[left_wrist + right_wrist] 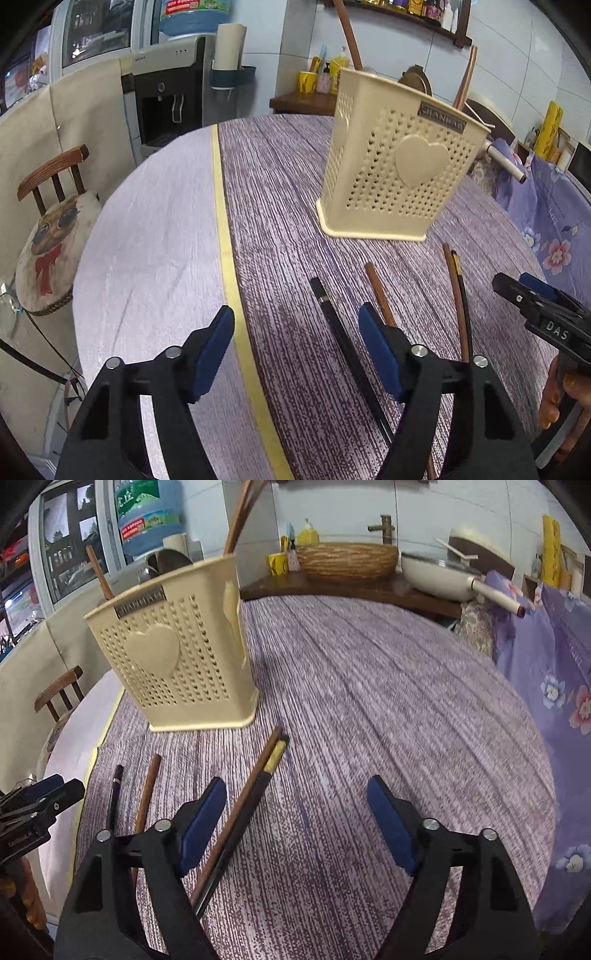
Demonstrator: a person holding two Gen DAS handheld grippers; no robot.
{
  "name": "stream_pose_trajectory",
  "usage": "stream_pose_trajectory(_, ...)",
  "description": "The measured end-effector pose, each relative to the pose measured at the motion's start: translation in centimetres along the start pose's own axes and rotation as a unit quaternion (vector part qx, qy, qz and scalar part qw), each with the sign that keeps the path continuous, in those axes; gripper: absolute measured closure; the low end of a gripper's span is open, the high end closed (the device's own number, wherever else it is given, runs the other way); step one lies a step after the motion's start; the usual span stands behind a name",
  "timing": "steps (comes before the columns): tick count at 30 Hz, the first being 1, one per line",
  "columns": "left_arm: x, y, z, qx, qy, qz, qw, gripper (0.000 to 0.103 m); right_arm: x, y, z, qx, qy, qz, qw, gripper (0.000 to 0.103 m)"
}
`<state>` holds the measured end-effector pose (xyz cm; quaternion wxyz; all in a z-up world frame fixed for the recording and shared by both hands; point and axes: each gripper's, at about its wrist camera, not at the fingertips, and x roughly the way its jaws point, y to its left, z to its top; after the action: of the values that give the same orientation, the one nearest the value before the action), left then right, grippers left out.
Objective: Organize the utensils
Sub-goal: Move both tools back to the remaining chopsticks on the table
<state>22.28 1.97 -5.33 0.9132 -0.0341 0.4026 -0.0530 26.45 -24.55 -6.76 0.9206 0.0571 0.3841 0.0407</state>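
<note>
Round table [280, 206], covered with a purple-grey streaked cloth. A cream perforated utensil holder [391, 166] with a raised heart on its face is seen standing upright on the cloth, brown sticks rising from its top (tips cut off by the frame edge).

Four loose chopsticks are noted lying flat on the cloth, nearer the cameras than the holder and apart from it:
- a black chopstick [343, 339], leftmost;
- a brown chopstick [378, 295], just to its right;
- a brown-and-black pair [251, 797], lying side by side and touching, the black one carrying a yellow end section.

Left gripper [295, 332]: jaws held wide apart, nothing between the blue pads; positioned above the black and single brown chopsticks.

Right gripper [297, 812]: jaws likewise spread, empty, with the touching pair passing beside its left finger [203, 823].
</note>
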Motion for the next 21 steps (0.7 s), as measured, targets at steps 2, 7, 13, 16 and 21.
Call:
stream_pose_trajectory(2, 0.3, -0.3, -0.2, 0.003, 0.006, -0.002, 1.0, 0.036, 0.8, 0.0, -0.4, 0.006, 0.015, 0.002, 1.0, 0.033)
stream_pose_trajectory(7, 0.7, -1.0, -0.4, 0.007, 0.011, -0.002, 0.9999, 0.037, 2.0, 0.9, -1.1, -0.006, 0.033, -0.003, 0.999, 0.036)
stream_pose_trajectory(13, 1.2, -1.3, -0.7, 0.01, 0.017, -0.002, 0.9998, 0.037, 2.4, 1.7, -1.6, -0.034, 0.044, -0.031, 0.998, 0.038)
stream_pose_trajectory(16, 1.3, -1.2, -0.7, 0.007, 0.019, -0.002, 0.9998, 0.037, 2.0, 0.5, -1.6, -0.017, 0.043, -0.037, 0.998, 0.046)
stream_pose_trajectory(21, 1.3, -1.2, -0.7, 0.006, 0.02, -0.002, 0.9998, 0.037, 1.6, -0.5, -1.0, 0.011, 0.041, -0.019, 0.999, 0.052)
